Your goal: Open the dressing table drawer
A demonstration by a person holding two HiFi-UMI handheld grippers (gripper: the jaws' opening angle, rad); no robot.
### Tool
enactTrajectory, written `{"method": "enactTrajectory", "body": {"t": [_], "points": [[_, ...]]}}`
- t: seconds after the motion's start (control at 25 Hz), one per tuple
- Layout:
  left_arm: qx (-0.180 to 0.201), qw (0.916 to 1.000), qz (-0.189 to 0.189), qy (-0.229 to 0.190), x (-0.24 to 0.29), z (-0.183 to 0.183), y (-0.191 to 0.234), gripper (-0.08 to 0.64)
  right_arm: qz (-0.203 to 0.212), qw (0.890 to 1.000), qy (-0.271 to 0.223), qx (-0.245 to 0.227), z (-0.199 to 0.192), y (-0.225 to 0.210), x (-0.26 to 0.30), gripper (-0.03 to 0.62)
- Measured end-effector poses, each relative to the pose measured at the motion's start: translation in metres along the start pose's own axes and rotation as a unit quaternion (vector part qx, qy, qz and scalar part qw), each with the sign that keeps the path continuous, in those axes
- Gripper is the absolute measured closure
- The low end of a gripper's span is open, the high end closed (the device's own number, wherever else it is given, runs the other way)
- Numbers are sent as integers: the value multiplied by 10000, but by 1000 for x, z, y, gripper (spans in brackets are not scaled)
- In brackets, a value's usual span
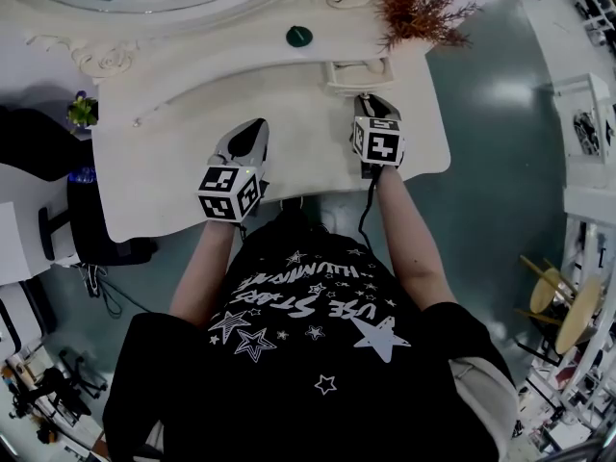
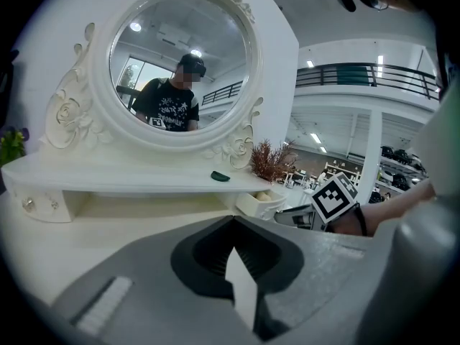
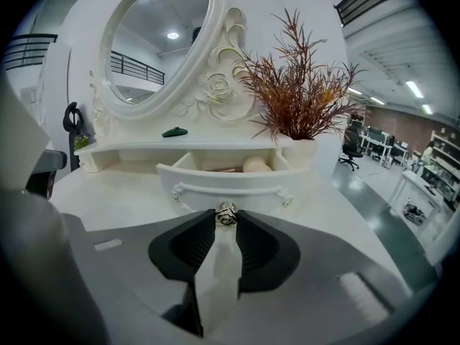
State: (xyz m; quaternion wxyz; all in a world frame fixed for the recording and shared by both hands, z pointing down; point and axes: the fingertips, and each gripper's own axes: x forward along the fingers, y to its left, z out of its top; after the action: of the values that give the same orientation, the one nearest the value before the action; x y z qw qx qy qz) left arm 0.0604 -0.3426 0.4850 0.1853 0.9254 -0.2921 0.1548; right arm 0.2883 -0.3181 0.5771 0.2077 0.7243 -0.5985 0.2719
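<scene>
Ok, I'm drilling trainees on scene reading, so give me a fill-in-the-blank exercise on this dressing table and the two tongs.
1. The right tongs are shut on the ____ of the drawer.
2. That drawer stands partly ____.
3. The left tongs are shut and hold ____.
Missing words: knob; open; nothing.

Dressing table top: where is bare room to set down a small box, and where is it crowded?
Free: the wide tabletop patch left of the left gripper, in front of the shelf; also the strip between both grippers. Crowded: the right end, where the right gripper grips the knob of the open drawer beside the dried plant.
</scene>
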Motion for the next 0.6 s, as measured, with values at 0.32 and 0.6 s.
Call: {"method": "enactTrajectory", "body": {"t": [0.32,0.6], "points": [[-17,10000,19,-7,-2,0,-1,558,4,10000,33,-15,-4,0,-2,469],[-22,10000,52,3,-3,-4,-2,558,39,10000,21,-83,-5,1,-1,466]]}}
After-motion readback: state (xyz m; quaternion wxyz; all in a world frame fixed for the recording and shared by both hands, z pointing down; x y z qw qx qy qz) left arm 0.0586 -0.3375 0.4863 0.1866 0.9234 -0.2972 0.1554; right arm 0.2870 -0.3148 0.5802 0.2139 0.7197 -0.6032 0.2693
